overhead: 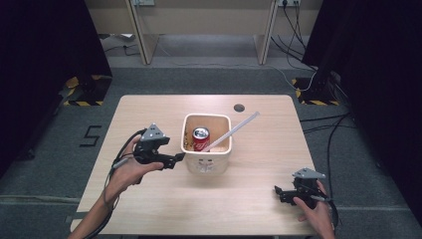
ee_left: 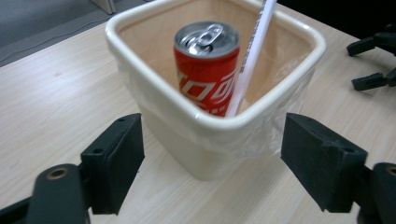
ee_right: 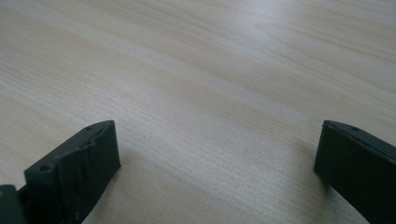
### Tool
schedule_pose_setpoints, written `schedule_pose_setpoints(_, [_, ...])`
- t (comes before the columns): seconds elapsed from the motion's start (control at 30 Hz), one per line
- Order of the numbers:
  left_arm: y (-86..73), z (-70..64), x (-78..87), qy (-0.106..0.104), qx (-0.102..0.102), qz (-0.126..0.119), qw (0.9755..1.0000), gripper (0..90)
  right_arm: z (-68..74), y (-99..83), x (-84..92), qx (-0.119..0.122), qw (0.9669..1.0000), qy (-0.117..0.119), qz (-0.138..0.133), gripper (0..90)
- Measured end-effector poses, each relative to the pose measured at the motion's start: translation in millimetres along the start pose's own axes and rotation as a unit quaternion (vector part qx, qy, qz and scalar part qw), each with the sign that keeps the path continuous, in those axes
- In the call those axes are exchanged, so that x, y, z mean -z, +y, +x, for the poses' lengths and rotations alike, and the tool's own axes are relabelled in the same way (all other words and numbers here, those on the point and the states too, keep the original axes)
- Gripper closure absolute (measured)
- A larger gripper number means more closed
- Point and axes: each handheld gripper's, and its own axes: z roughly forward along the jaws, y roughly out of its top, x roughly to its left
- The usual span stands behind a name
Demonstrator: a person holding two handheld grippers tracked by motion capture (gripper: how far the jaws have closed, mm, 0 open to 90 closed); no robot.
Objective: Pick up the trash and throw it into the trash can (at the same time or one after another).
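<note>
Facing our left tongs (overhead: pixel 180 157) at the cream bin (overhead: pixel 219 162).
Both tongs gape wide, empty; inside the bin we see a red cola can (ee_left: pixel 207 65) and white straw (ee_left: pixel 252 56); right tongs (overhead: pixel 276 191) rest low over the tabletop (overhead: pixel 249 209).

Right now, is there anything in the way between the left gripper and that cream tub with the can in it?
Nothing visible. The left gripper sits open beside the cream tub, with bare table between them. Inside the tub stand a red can and a white straw, both behind its wall.
</note>
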Motion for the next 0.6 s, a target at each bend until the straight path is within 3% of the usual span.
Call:
schedule_pose_setpoints(0.33, [-33.4, 7.8, -3.4, 0.001, 0.027, -0.009, 0.9996, 16.1, 0.1, 0.0, 0.1, -0.001, 1.0, 0.0, 0.001, 0.1])
schedule_pose_setpoints(0.6, [-61.5, 11.2, -11.9, 0.014, 0.035, -0.003, 0.9993, 16.1, 0.2, 0.0, 0.1, -0.001, 1.0, 0.0, 0.001, 0.1])
